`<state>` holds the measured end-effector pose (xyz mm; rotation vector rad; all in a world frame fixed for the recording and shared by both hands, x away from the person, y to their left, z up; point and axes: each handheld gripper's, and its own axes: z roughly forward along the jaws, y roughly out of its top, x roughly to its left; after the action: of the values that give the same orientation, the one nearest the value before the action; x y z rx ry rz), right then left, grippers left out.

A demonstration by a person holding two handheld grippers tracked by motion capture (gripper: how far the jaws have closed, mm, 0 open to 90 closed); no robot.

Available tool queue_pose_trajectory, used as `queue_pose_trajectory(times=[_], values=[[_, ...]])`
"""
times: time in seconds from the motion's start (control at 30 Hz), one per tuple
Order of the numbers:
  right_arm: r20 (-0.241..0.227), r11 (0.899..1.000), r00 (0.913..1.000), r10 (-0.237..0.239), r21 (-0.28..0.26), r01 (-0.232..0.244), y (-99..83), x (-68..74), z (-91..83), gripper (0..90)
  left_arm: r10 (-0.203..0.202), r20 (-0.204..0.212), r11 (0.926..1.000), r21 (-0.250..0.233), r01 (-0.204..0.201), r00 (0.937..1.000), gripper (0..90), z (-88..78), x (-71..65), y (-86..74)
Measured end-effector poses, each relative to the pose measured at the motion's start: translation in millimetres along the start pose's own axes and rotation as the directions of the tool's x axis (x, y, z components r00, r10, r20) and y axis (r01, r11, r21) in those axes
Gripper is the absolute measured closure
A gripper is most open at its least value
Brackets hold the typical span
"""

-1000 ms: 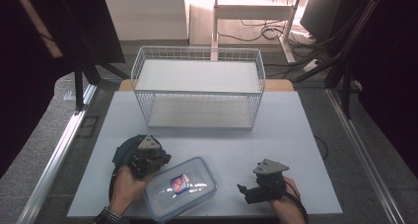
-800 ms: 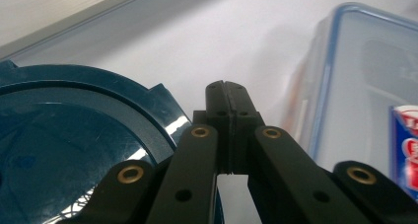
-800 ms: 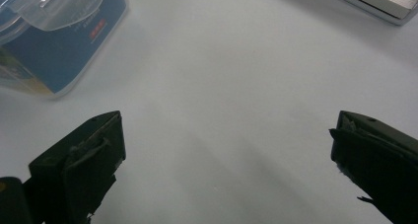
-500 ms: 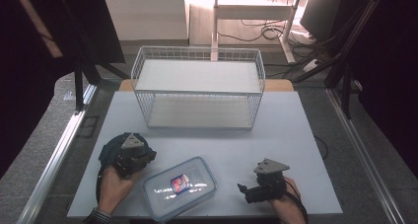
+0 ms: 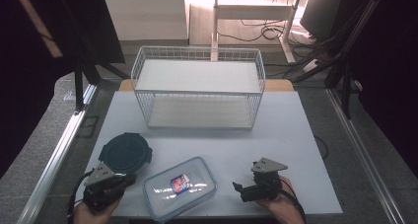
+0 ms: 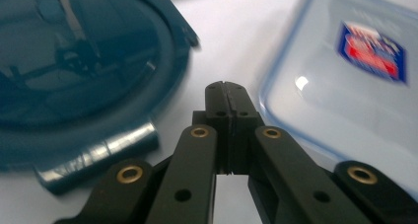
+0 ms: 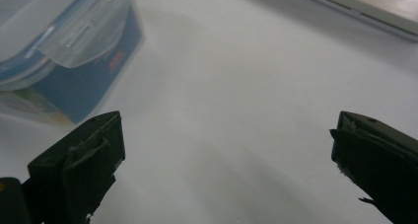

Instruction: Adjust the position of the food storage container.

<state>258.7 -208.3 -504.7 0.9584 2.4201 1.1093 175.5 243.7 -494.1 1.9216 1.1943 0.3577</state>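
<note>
White bench [image 5: 296, 135] lies bare between the wire basket [image 5: 197, 93] at the back and the things near the front edge, where the clear rectangular container [image 5: 180, 187] sits just beside the dark round lid [image 5: 125, 152]. Since a second ago the left gripper [image 6: 224, 93], fingers pressed shut on nothing, has drawn back toward the front left corner, uncovering the lid. The right gripper [image 5: 237, 187] has stayed right of the container, fingers [image 7: 81, 155] wide apart and empty.

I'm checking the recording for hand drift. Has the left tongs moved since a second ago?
Yes. The left tongs, shut and empty, have drawn back toward the table's near left corner, away from the wire basket, uncovering the round dark lid.
</note>
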Motion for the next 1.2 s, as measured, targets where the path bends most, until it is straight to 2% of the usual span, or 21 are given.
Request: queue_pose_trajectory(times=[0.03, 0.13, 0.17, 0.2, 0.23, 0.3, 0.47, 0.5, 0.57, 0.63, 0.67, 0.73, 0.77, 0.9, 0.97, 1.07, 1.2], values=[[0.000, 1.000, 1.0000, 0.000, 0.000, 0.000, 0.0, 0.0, 0.0, 0.0, 0.000, 0.000, 1.0000, 0.000, 0.000, 1.0000, 90.0, 0.0, 0.0, 0.0], [-0.058, 1.000, 0.9983, 0.011, 0.004, -0.011, 3.3, 2.3, -1.9, 0.0, 0.002, 0.009, 0.9992, 0.039, -0.003, 1.0000, 90.0, 0.8, -6.7, -11.4], [-0.060, 1.000, 0.9981, 0.011, 0.010, -0.011, 3.7, 3.2, -2.2, 0.9, -0.011, 0.028, 0.9977, 0.068, 0.009, 0.9995, 90.0, 3.4, -9.8, -19.5], [-0.061, 1.000, 0.9981, 0.011, 0.013, -0.011, 3.9, 4.1, -2.3, 2.6, -0.011, 0.028, 0.9977, 0.068, 0.009, 0.9995, 90.0, 3.4, -9.8, -19.5], [-0.066, 1.000, 0.9977, 0.012, 0.014, -0.011, 3.8, 4.7, -2.1, 5.2, -0.017, 0.045, 0.9955, 0.094, 0.013, 0.9989, 90.0, 5.8, -12.9, -25.1], [-0.070, 1.000, 0.9975, 0.013, 0.018, -0.012, 3.9, 5.1, -2.1, 7.4, -0.017, 0.057, 0.9942, 0.107, 0.010, 0.9982, 90.0, 7.1, -15.5, -27.6], [-0.106, 0.999, 0.9944, -0.003, 0.043, 0.008, 6.1, 12.1, -3.8, 31.3, -0.013, 0.101, 0.9903, 0.139, -0.002, 0.9948, 90.0, 14.1, -22.7, -27.4], [-0.117, 0.998, 0.9928, -0.026, 0.052, 0.032, 7.5, 16.2, -4.7, 42.5, 0.000, 0.091, 0.9880, 0.154, -0.014, 0.9959, 90.0, 17.9, -25.8, -26.3], [-0.140, 0.997, 0.9891, -0.046, 0.057, 0.054, 8.7, 20.2, -5.6, 52.3, 0.005, 0.078, 0.9861, 0.165, -0.018, 0.9969, 90.0, 21.6, -26.4, -25.2], [-0.173, 0.995, 0.9835, -0.054, 0.068, 0.067, 9.9, 22.8, -5.4, 61.7, -0.005, 0.090, 0.9858, 0.167, -0.010, 0.9959, 90.0, 25.1, -25.3, -24.0], [-0.173, 0.995, 0.9835, -0.054, 0.068, 0.067, 9.9, 22.8, -5.4, 61.7, -0.005, 0.090, 0.9858, 0.167, -0.010, 0.9959, 90.0, 25.1, -25.3, -24.0], [-0.206, 0.994, 0.9771, -0.055, 0.086, 0.074, 10.4, 25.1, -4.4, 67.2, -0.004, 0.096, 0.9853, 0.170, -0.012, 0.9953, 90.0, 29.2, -26.4, -21.2], [-0.221, 0.990, 0.9728, -0.069, 0.107, 0.094, 9.8, 28.0, -2.6, 69.9, -0.004, 0.105, 0.9850, 0.172, -0.015, 0.9944, 90.0, 34.8, -28.0, -17.2], [-0.230, 0.987, 0.9705, -0.072, 0.121, 0.102, 9.3, 29.1, -0.7, 70.1, -0.009, 0.123, 0.9854, 0.170, -0.012, 0.9924, 90.0, 45.5, -29.3, -9.4], [-0.217, 0.988, 0.9744, -0.060, 0.128, 0.089, 8.9, 25.6, -0.6, 70.1, -0.011, 0.132, 0.9858, 0.167, -0.011, 0.9912, 90.0, 54.7, -30.4, -2.7], [-0.214, 0.988, 0.9754, -0.053, 0.130, 0.082, 8.0, 22.3, -0.7, 70.1, -0.014, 0.137, 0.9856, 0.169, -0.010, 0.9905, 90.0, 59.5, -29.9, 1.0], [-0.211, 0.988, 0.9768, -0.036, 0.139, 0.067, 5.4, 15.8, 0.6, 70.2, -0.017, 0.126, 0.9864, 0.164, -0.004, 0.9919, 90.0, 69.8, -27.8, 10.0]])
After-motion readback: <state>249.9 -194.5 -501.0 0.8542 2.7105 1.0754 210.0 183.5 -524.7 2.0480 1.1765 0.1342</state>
